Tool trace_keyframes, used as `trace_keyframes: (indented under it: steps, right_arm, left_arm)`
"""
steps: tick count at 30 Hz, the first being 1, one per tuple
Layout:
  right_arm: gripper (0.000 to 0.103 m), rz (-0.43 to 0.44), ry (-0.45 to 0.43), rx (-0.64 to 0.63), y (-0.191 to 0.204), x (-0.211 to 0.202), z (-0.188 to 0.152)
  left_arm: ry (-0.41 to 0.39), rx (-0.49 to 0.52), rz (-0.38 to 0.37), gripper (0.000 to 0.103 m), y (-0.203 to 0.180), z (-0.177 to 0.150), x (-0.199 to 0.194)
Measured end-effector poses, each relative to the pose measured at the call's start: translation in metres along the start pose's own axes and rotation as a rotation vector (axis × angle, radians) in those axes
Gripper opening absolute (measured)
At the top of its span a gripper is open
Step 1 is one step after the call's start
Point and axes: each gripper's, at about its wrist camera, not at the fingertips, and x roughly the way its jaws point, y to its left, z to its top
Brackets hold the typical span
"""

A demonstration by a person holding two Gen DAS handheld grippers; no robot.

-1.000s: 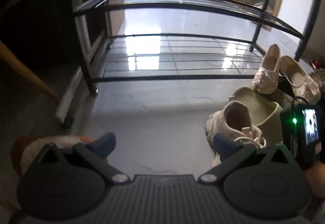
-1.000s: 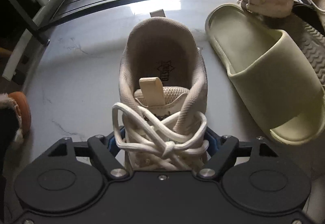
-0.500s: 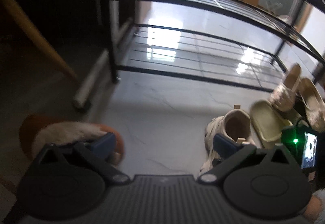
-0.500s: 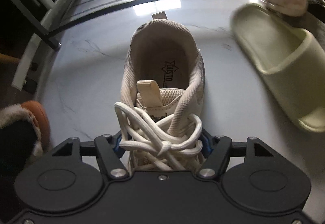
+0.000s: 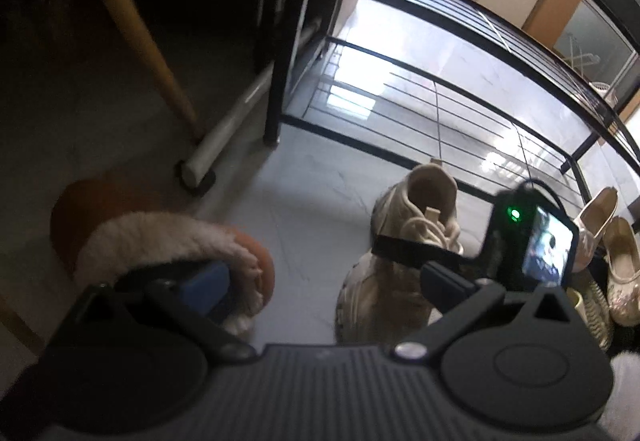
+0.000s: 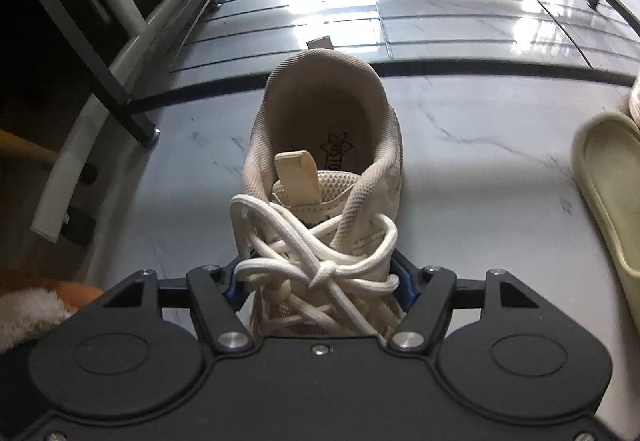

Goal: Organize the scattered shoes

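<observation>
While my right gripper [image 6: 320,281] stays clamped on the sneaker [image 6: 326,161] and my left gripper [image 5: 320,281] hangs wide apart, next comes the far rack [image 6: 400,69].

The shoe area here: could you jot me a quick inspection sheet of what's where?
Surface: pale marbled floor, glossy.
Job's things: beige sneaker laced, heel toward black shoe rack; fur-lined brown slipper; green slide; two pale flats.
Clutter: nothing seen.
Grippers: right gripper clamps the sneaker's laced middle; left gripper open, one finger at the slipper.
Cables: black lead above the right gripper's small screen.
Surroundings: wooden leg, boxes behind.
</observation>
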Motion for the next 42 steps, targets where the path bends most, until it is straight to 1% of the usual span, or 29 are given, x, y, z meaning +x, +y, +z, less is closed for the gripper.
trace_keyframes:
  steps: [2, 3, 4, 5, 6, 7, 8, 11, 12, 13, 14, 15, 16, 18, 21, 22, 24, 25, 27, 28, 30, 31, 33, 34, 37, 40, 42]
  right_arm:
    - [0.070, 0.007, -0.015, -0.067, 0.003, 0.002, 0.004]
    - [0.071, 0.012, -0.014, -0.082, 0.002, 0.003, 0.006]
    - [0.074, 0.018, -0.007, -0.080, 0.000, 0.003, 0.007]
    - [0.081, 0.022, 0.001, -0.068, -0.002, 0.003, 0.008]
    - [0.086, 0.045, 0.013, -0.042, -0.007, 0.000, 0.009]
    - [0.096, 0.084, 0.029, -0.005, -0.014, -0.004, 0.009]
    - [0.100, 0.123, 0.045, 0.031, -0.022, -0.008, 0.010]
    - [0.100, 0.220, 0.041, 0.093, -0.049, -0.038, 0.004]
    - [0.100, 0.249, 0.025, 0.113, -0.065, -0.055, -0.002]
    - [0.100, 0.263, 0.003, 0.129, -0.083, -0.072, -0.008]
    - [0.101, 0.257, -0.021, 0.136, -0.097, -0.086, -0.013]
    - [0.101, 0.242, -0.049, 0.141, -0.113, -0.100, -0.019]
    - [0.101, 0.210, -0.085, 0.139, -0.129, -0.115, -0.025]
    - [0.101, 0.110, -0.174, 0.122, -0.165, -0.148, -0.040]
    - [0.101, -0.084, -0.339, 0.109, -0.221, -0.196, -0.069]
    - [0.102, -0.140, -0.387, 0.124, -0.237, -0.208, -0.078]
    - [0.103, -0.247, -0.492, 0.214, -0.266, -0.229, -0.099]
    - [0.103, -0.301, -0.546, 0.290, -0.282, -0.238, -0.111]
    - [0.103, -0.372, -0.623, 0.403, -0.306, -0.248, -0.128]
    - [0.103, -0.402, -0.656, 0.448, -0.316, -0.253, -0.134]
    - [0.103, -0.456, -0.704, 0.475, -0.325, -0.255, -0.140]
    - [0.103, -0.497, -0.736, 0.476, -0.327, -0.255, -0.143]
    - [0.103, -0.522, -0.761, 0.461, -0.328, -0.253, -0.144]
    - [0.103, -0.521, -0.767, 0.453, -0.327, -0.252, -0.143]
    - [0.103, -0.499, -0.803, 0.420, -0.325, -0.252, -0.141]
    - [0.103, -0.496, -0.828, 0.393, -0.320, -0.248, -0.139]
    - [0.103, -0.510, -0.852, 0.402, -0.327, -0.255, -0.141]
  left_arm:
    - [-0.002, 0.013, -0.006, 0.102, -0.002, -0.001, 0.001]
    - [0.001, 0.016, -0.006, 0.102, -0.003, -0.001, 0.001]
    - [0.014, 0.021, -0.007, 0.102, -0.006, -0.001, 0.004]
    - [0.019, 0.021, -0.009, 0.102, -0.007, -0.002, 0.004]
    - [0.020, 0.021, -0.009, 0.102, -0.008, -0.002, 0.004]
    - [0.020, 0.021, -0.011, 0.102, -0.010, -0.003, 0.004]
    - [0.016, 0.024, -0.010, 0.102, -0.012, -0.004, 0.004]
    - [0.003, 0.045, 0.004, 0.102, -0.020, -0.009, 0.003]
    - [0.003, 0.050, 0.009, 0.102, -0.022, -0.010, 0.003]
    - [0.005, 0.061, 0.023, 0.102, -0.028, -0.015, 0.004]
    - [0.008, 0.062, 0.027, 0.102, -0.031, -0.018, 0.004]
    - [0.010, 0.062, 0.029, 0.102, -0.034, -0.020, 0.005]
    - [0.019, 0.059, 0.032, 0.102, -0.039, -0.026, 0.007]
    - [0.040, 0.054, 0.043, 0.102, -0.052, -0.038, 0.014]
    - [0.052, 0.074, 0.056, 0.102, -0.069, -0.050, 0.021]
    - [0.049, 0.107, 0.069, 0.102, -0.088, -0.059, 0.025]
    - [0.038, 0.139, 0.071, 0.102, -0.105, -0.064, 0.027]
    - [0.021, 0.185, 0.059, 0.102, -0.132, -0.070, 0.029]
    - [0.005, 0.220, 0.040, 0.102, -0.152, -0.074, 0.030]
    - [-0.017, 0.255, 0.012, 0.102, -0.178, -0.079, 0.030]
    - [-0.048, 0.314, -0.041, 0.102, -0.220, -0.086, 0.029]
    - [-0.056, 0.340, -0.054, 0.102, -0.233, -0.087, 0.029]
    - [-0.071, 0.393, -0.082, 0.102, -0.260, -0.091, 0.029]
    - [-0.078, 0.419, -0.095, 0.102, -0.273, -0.093, 0.029]
    - [-0.095, 0.496, -0.104, 0.102, -0.313, -0.099, 0.034]
    - [-0.084, 0.533, -0.101, 0.102, -0.326, -0.101, 0.043]
    - [-0.076, 0.548, -0.091, 0.102, -0.333, -0.101, 0.051]
